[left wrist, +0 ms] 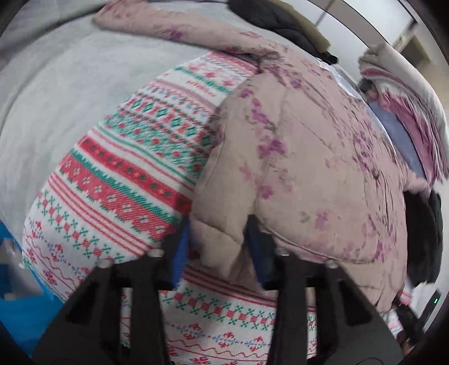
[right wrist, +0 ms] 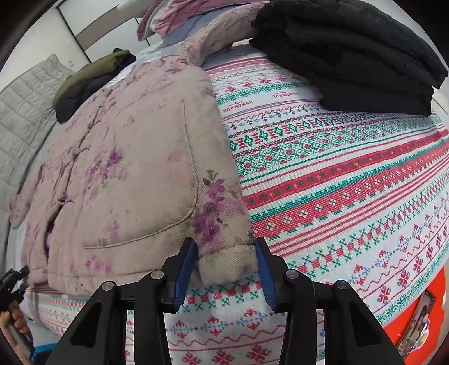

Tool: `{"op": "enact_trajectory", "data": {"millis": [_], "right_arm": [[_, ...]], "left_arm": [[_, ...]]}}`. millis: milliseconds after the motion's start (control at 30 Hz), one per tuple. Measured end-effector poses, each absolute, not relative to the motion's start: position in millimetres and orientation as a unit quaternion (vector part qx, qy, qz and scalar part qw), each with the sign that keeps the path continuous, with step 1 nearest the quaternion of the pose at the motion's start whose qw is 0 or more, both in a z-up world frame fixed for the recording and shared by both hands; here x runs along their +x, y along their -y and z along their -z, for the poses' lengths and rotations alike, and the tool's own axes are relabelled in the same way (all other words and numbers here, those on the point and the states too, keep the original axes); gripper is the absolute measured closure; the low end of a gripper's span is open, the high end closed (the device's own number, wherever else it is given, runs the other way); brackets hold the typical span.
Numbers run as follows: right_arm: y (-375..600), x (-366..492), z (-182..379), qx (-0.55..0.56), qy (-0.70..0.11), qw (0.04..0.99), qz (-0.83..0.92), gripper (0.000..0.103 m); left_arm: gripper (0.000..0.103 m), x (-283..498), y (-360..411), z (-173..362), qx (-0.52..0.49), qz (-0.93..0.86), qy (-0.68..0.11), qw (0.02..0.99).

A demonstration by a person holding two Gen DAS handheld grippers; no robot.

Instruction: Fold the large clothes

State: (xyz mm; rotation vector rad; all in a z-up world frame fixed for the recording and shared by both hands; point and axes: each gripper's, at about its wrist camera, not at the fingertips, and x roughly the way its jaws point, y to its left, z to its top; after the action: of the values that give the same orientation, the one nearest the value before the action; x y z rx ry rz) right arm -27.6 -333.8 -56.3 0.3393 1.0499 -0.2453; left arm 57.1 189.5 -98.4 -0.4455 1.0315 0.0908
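A padded pink floral jacket (right wrist: 134, 157) lies spread on a red, green and white patterned cloth (right wrist: 350, 174). My right gripper (right wrist: 226, 252) stands open around the jacket's near right hem corner, its blue pads on either side of the fold. In the left wrist view the same jacket (left wrist: 308, 157) fills the middle. My left gripper (left wrist: 217, 238) has its jaws around the near hem corner, with fabric between the pads; the view is blurred. One sleeve (left wrist: 157, 25) stretches away at the far left.
A folded black garment (right wrist: 353, 53) sits on the patterned cloth (left wrist: 118, 174) at the far right. A dark green and black garment (right wrist: 89, 81) lies beyond the jacket. Pink bedding (left wrist: 407, 118) is piled behind. A grey quilted cover (right wrist: 25, 104) is at left.
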Motion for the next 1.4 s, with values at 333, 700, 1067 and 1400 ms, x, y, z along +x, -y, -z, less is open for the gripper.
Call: {"op": "enact_trajectory", "data": {"millis": [333,700,1067,1400], "right_arm": [[343.5,-44.9,-47.5,0.247,-0.320,0.913,0.048,0.094],[355.3,-32.7,-11.7,0.224,-0.403,0.880,0.111,0.094],[389.5,-21.2,-10.6,0.258,-0.361,0.886,0.136,0.045],[324.5,29.9,21.8,0.158,-0.419,0.890,0.085,0.045]], "left_arm": [[0.085,36.3,-216.8,-2.2,-0.330,-0.010,-0.388,0.861],[0.086,24.9,-192.0,49.7,-0.265,-0.076,-0.444,0.853],[0.063,20.7,-207.8,-2.6,-0.235,-0.130,-0.330,0.905],[0.029,122.6,-92.2,3.1,-0.168,-0.029,-0.430,0.887]]}}
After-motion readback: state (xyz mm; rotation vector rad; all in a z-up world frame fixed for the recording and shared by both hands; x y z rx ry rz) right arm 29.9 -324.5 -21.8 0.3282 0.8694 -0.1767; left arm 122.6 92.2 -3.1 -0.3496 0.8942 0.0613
